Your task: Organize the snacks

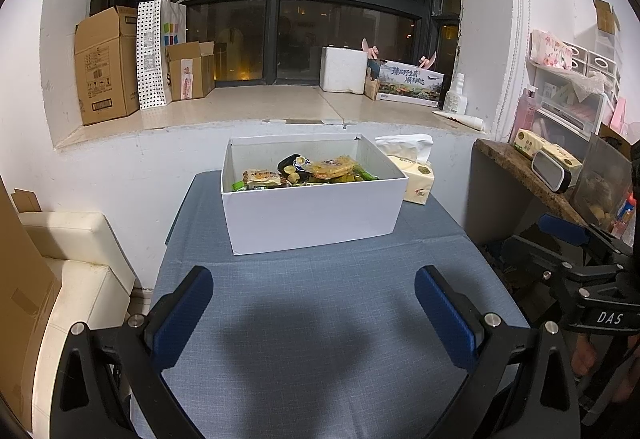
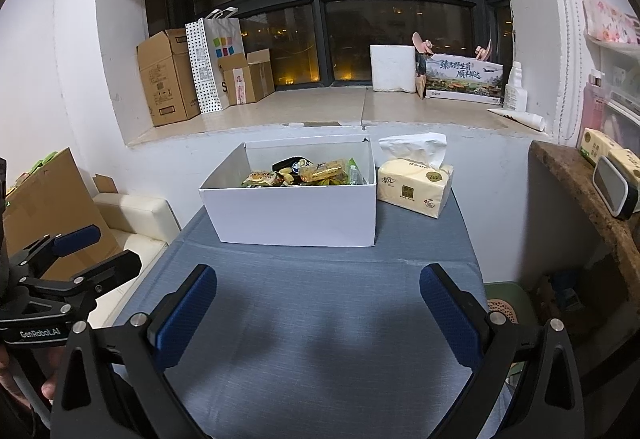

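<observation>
The white rectangular cardboard box [image 1: 312, 211] of mixed snack packets [image 1: 308, 173] sits at the far end of the blue cloth-covered desk [image 1: 320, 319]. A yellow soft tissue pack [image 2: 416, 187] stands just beside its right wall. Left claw [image 1: 314, 313] and right claw [image 2: 318, 313] both hover spread wide, empty, over bare cloth; nothing lies between them and the box.

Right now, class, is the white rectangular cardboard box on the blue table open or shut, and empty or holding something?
Open: the white rectangular cardboard box has no lid on and holds a pile of snack packets.
</observation>
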`<action>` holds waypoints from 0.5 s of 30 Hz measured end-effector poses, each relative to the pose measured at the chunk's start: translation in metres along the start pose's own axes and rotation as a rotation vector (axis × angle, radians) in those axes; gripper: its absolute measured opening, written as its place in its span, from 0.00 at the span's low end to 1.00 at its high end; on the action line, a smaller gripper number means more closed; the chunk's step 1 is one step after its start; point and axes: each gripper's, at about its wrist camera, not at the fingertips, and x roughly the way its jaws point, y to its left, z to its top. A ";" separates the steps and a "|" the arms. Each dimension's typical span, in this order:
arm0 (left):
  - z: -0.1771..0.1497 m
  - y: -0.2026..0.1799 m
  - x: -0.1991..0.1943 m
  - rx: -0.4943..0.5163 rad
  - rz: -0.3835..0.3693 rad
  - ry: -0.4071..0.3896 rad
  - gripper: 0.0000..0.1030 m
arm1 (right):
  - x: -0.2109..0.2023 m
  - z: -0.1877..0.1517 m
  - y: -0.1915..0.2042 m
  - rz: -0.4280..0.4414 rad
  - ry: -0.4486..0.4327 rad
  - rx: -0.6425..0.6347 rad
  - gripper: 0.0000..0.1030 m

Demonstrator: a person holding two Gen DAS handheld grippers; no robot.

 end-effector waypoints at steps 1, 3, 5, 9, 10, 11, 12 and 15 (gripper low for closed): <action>0.000 0.000 0.000 0.000 0.000 0.001 1.00 | 0.000 0.000 0.000 0.000 0.000 0.000 1.00; 0.000 0.000 0.001 -0.001 -0.002 0.005 1.00 | 0.000 0.000 0.000 0.000 0.000 0.000 1.00; 0.001 0.000 0.001 0.000 0.001 0.005 1.00 | 0.000 -0.001 0.000 -0.001 0.003 0.002 1.00; 0.000 0.000 0.001 0.005 0.004 0.005 1.00 | 0.000 -0.001 -0.001 0.000 0.003 0.002 1.00; 0.000 -0.001 0.001 0.004 0.004 0.005 1.00 | 0.000 -0.001 -0.001 0.000 0.003 0.001 1.00; 0.000 0.000 0.001 0.005 0.004 0.005 1.00 | -0.001 -0.001 -0.001 0.000 0.003 0.000 1.00; 0.000 -0.001 0.001 0.005 0.004 0.004 1.00 | -0.001 -0.001 -0.001 0.001 0.002 0.000 1.00; 0.000 -0.001 0.001 0.004 0.004 0.004 1.00 | -0.001 -0.001 -0.002 0.002 0.003 -0.001 1.00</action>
